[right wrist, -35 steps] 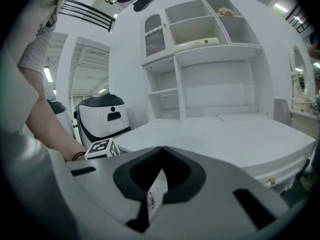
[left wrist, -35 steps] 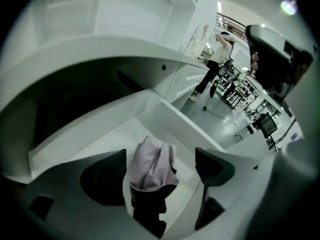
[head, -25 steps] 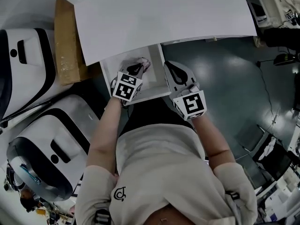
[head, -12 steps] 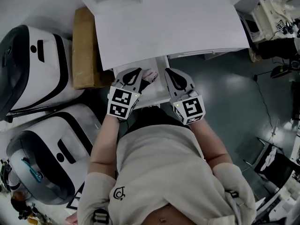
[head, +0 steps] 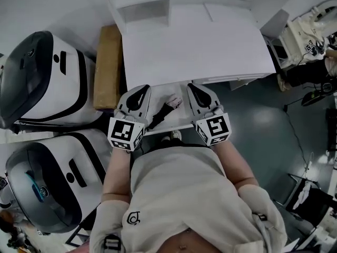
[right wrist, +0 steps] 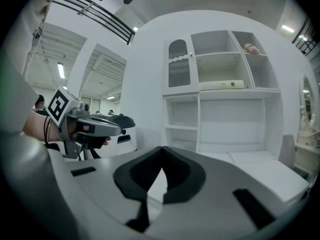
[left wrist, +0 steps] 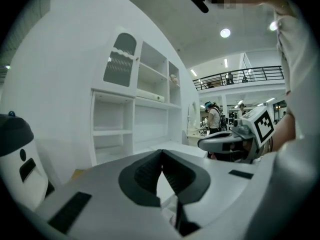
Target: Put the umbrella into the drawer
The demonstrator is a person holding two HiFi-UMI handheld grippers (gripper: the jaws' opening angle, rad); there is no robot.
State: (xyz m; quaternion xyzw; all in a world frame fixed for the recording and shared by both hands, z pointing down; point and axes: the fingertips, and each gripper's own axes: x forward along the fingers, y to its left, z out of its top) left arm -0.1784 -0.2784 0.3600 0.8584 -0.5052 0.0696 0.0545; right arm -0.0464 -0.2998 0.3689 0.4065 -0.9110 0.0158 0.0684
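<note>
Umbrella (head: 166,108) lies in the open drawer (head: 181,122) under the tabletop (head: 195,46), one end near the front rim. My left claw (left wrist: 161,153) and right claw (right wrist: 162,149) are both closed, empty. Risk: drawer jams on a protruding umbrella end when pushed in.

white desk (head: 195,46) with shelf hutch (right wrist: 220,84); glossy dark floor (head: 263,120); round ceiling light (left wrist: 225,32) overhead.

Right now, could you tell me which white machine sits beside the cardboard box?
The upper-left machine; the cardboard box stands beside it, unlike the nearer machine.
</note>
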